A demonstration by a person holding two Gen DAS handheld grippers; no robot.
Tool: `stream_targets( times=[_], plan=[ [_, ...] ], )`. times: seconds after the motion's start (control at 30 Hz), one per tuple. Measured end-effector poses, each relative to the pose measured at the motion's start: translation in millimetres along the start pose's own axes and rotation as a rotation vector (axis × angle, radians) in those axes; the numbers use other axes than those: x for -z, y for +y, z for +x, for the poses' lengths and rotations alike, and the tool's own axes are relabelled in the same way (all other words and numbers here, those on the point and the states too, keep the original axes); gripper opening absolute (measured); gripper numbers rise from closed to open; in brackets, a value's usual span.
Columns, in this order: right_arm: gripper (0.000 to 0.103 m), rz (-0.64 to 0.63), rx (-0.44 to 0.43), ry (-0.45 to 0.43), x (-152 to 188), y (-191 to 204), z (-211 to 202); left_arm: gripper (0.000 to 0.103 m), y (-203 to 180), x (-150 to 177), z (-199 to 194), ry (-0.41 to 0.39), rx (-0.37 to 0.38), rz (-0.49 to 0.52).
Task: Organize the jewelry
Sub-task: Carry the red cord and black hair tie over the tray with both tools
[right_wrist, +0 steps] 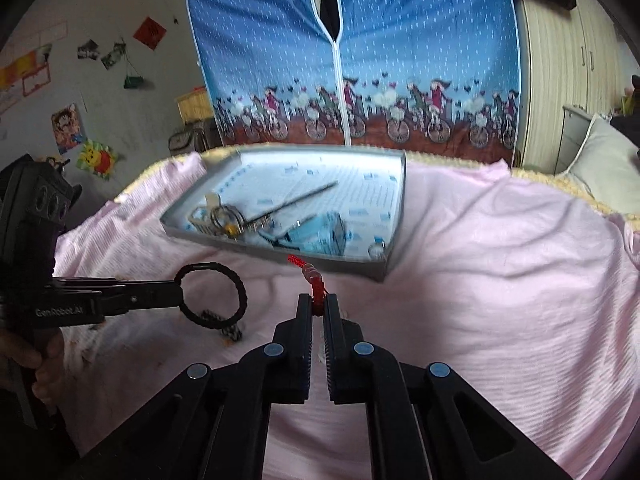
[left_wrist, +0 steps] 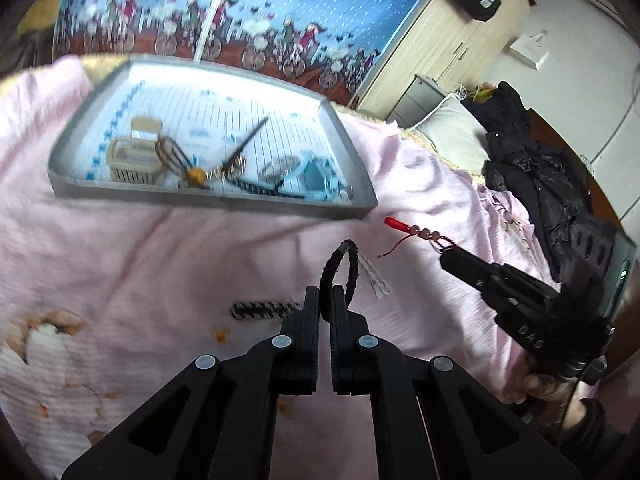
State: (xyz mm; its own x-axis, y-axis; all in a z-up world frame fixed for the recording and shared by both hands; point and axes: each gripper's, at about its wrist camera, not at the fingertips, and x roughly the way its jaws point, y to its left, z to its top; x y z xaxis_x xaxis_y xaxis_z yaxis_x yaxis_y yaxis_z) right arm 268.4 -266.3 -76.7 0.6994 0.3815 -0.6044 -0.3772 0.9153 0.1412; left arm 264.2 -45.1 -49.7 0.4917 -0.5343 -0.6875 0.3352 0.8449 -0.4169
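My left gripper (left_wrist: pixel 325 294) is shut on a black braided ring bracelet (left_wrist: pixel 352 268), which hangs above the pink blanket; the right wrist view shows the same bracelet (right_wrist: pixel 236 284) held from the left. My right gripper (right_wrist: pixel 318 304) is shut on a red cord bracelet with pinkish beads (right_wrist: pixel 312 276), its tassel pointing toward the tray. The same red bracelet (left_wrist: pixel 416 234) shows right of the tray's near corner. The grey tray (left_wrist: pixel 216 194) holds a small basket, a hair stick, a comb, rings and a light-blue piece.
A striped black-and-white clip (left_wrist: pixel 266 310) and a pale ribbon piece (left_wrist: pixel 374 278) lie on the pink blanket (left_wrist: pixel 160 264). A dark jacket (left_wrist: pixel 532 184) and a pillow (left_wrist: pixel 452 132) lie to the right. A blue fabric wardrobe (right_wrist: pixel 352 60) stands behind the bed.
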Motion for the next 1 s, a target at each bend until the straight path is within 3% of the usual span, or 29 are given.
stream_targets(
  times=[0.23, 0.33, 0.53, 0.8, 1.0],
  plan=[
    [0.006, 0.027, 0.047, -0.105, -17, -1, -3, 0.003, -6, -20, -11, -0.186, -0.051, 0.054],
    [0.006, 0.072, 0.068, -0.144, -31, -8, 6, 0.003, -4, -39, -4, -0.249, -0.073, 0.024],
    [0.006, 0.104, 0.089, -0.165, -48, -21, 34, 0.003, 10, -68, 30, -0.302, -0.155, 0.025],
    [0.006, 0.145, 0.080, -0.088, -46, -42, 83, 0.003, 42, -82, 76, -0.221, -0.156, 0.019],
    [0.006, 0.148, 0.076, -0.024, -34, -46, 96, 0.003, 49, -72, 87, -0.160, -0.147, 0.023]
  ],
)
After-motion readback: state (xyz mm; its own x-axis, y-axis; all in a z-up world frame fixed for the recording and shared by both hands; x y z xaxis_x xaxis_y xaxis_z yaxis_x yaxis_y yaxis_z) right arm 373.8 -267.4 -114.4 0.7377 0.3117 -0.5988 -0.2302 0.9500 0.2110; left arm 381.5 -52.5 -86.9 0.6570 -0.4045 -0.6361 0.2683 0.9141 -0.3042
